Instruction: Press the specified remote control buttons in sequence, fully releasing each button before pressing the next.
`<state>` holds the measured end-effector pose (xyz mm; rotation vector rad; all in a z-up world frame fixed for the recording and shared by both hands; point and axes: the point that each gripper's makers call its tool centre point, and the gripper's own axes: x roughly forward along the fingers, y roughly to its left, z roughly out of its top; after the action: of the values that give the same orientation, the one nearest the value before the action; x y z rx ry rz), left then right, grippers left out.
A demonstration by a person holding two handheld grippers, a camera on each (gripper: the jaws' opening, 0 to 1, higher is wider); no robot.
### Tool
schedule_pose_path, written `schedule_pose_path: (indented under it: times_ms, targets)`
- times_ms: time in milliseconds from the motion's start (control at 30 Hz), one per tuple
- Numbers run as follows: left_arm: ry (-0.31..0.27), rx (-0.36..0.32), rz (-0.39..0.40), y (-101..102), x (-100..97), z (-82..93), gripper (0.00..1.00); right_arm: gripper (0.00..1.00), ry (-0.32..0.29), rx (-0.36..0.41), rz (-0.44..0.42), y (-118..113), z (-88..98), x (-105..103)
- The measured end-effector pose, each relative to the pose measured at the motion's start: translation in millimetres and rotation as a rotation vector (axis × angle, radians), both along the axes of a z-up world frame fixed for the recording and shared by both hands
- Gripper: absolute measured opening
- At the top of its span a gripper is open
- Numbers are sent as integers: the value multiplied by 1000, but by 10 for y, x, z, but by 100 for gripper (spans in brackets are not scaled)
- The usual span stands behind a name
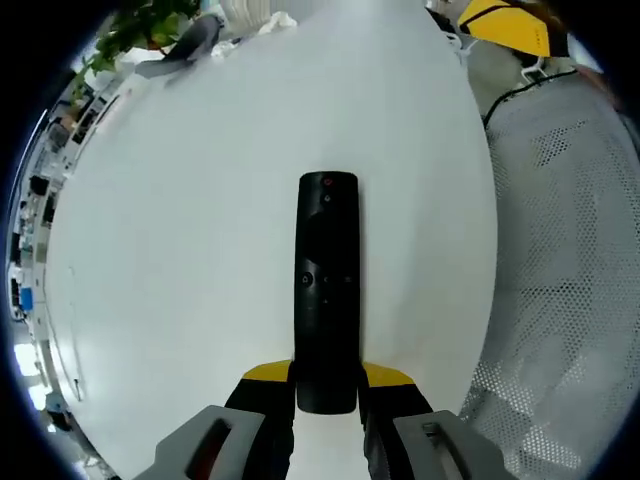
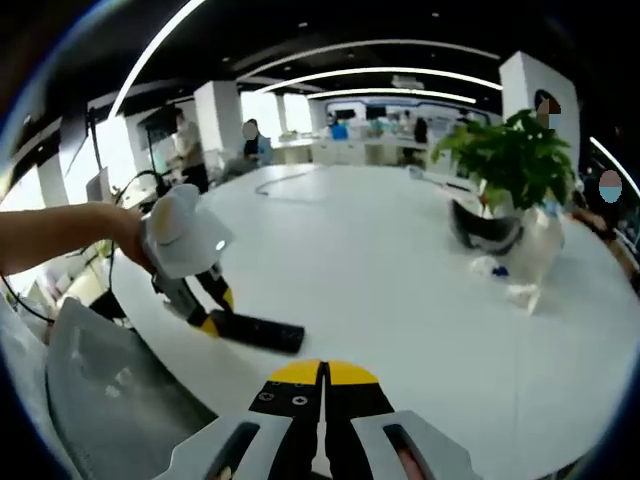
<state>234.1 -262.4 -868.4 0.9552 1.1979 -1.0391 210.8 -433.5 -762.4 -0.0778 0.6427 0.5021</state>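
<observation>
I've got the remote point(image 1: 327, 290) right in front of me in the left gripper view, a long black bar lying flat on the white table point(image 1: 200, 250), its near end tucked between my left gripper's point(image 1: 327, 400) yellow-tipped jaws. The jaws sit tight against both sides of that end, clamped on it. There's a small red button at the far end and a few dark buttons midway down; I can't read any markings on them, and no brand shows.

Room to move: the table is bare and wide to the left and ahead of the remote. On the right its curved edge runs close, and beyond it sits a white mesh chair point(image 1: 570, 280). Far ahead, near the top edge, some grey and white clutter and green leaves.

Switching to the right gripper view: my right gripper point(image 2: 322, 385) hangs above the table, jaws pressed together with just a thin seam between the yellow tips, nothing in them. Over to the left I see the left gripper holding the remote's end near the table edge, a hand point(image 2: 125, 235) behind it. Open white surface lies between the two grippers. To the right, well apart, stands a potted plant point(image 2: 510, 165), with white scraps beside it. People stand in the background. No readable writing anywhere.
</observation>
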Motion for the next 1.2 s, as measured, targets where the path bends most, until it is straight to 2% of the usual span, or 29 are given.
schedule_pose_path:
  times_ms: [300,467,833,933,1033,1200]
  targets:
    - [-5,-24,5,-12,-156,8,23,0,-8,-31,-17,-44,-6,2]
    - [-7,-44,-5,-11,-249,14,23,0,-61,-61,-37,-92,59,34]
    - [-4,-44,-66,-18,-467,23,23,0,-42,-135,-52,-123,12,19]
    - [-3,-45,-71,-15,-487,25,23,0,-54,-154,-48,-104,28,22]
    - [-2,-50,-68,-9,-530,27,23,0,-56,-151,-45,-72,63,24]
    - [-2,-64,-64,7,-615,29,23,0,-44,-73,-48,115,141,41]
